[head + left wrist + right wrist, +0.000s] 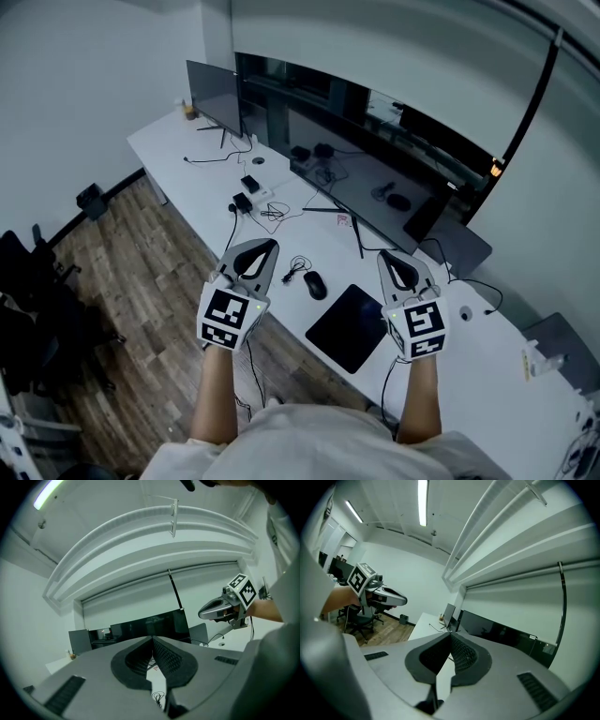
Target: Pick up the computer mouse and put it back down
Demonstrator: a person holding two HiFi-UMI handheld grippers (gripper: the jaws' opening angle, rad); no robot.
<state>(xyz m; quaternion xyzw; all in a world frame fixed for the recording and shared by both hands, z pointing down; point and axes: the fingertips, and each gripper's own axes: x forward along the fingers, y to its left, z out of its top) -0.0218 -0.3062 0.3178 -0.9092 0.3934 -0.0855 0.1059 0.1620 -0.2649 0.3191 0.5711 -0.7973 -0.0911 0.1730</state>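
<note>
A black computer mouse [315,285] lies on the white desk [487,375], just left of a black mouse pad [349,326]. My left gripper [270,246] hovers above the desk's front edge, left of the mouse, jaws shut with nothing in them. My right gripper [387,256] hangs over the pad's far right corner, shut and empty too. In the left gripper view the left gripper [152,638] has its pads meeting at the tip, and the right gripper [216,610] floats at the right. In the right gripper view the right gripper [450,636] is closed; the left gripper [389,598] shows at the left.
A wide dark monitor [375,178] runs along the back of the desk, with a second screen [214,98] at the far end. A coiled cable [298,270] lies beside the mouse, adapters [248,192] further back. Office chairs [28,291] stand on the wood floor at left.
</note>
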